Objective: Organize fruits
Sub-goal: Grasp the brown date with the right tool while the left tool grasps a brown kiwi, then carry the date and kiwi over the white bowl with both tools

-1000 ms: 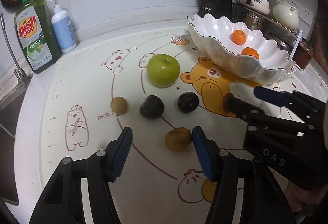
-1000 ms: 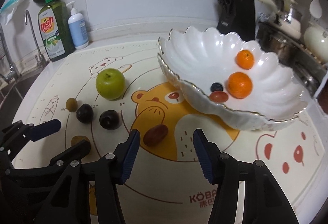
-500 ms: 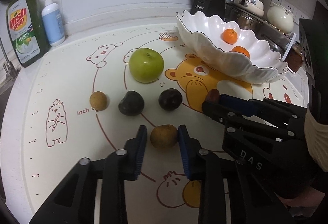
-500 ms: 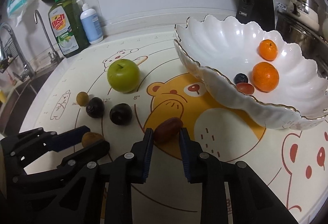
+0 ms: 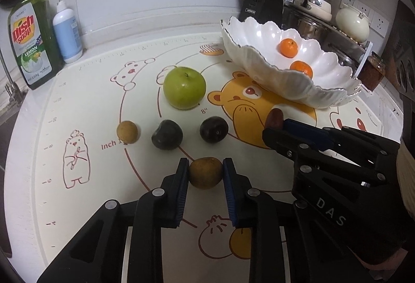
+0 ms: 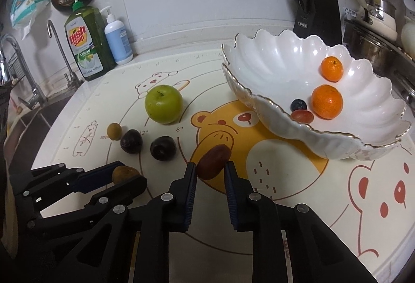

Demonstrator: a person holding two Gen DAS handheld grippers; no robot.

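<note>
Two fruits were in hand at once. Nearest the left wrist camera, the left gripper [image 5: 205, 172] had its blue pads pressed against both sides of a brown round fruit [image 5: 205, 172], which sat low over the bear-print mat [image 5: 85, 106]; whether it had left the mat could not be told. In the right wrist view, the right gripper [image 6: 209, 171] had its fingers drawn in on the near end of a reddish-brown date [image 6: 214, 157], the far end poking out past the tips over the orange bear's face.

Just beyond lay a loose row, all apart from one another: a small tan fruit [image 5: 127, 131], a dark plum [image 5: 167, 138] and a second dark plum [image 5: 214, 129]. Behind them stood a green apple [image 5: 184, 87], the biggest piece still on the mat.

Farther right sat the scalloped white bowl [image 6: 262, 68], holding two mandarins [image 6: 327, 101] [image 6: 331, 68], a blueberry [image 6: 298, 104] and a red grape [image 6: 302, 116]. At the back wall stood the dish soap bottle [image 5: 31, 36] and a pump bottle [image 5: 67, 29].

By my reckoning the job was under halfway: four pieces were in the bowl, two were gripped and presumably bound for it, and four more waited untouched on the mat.
</note>
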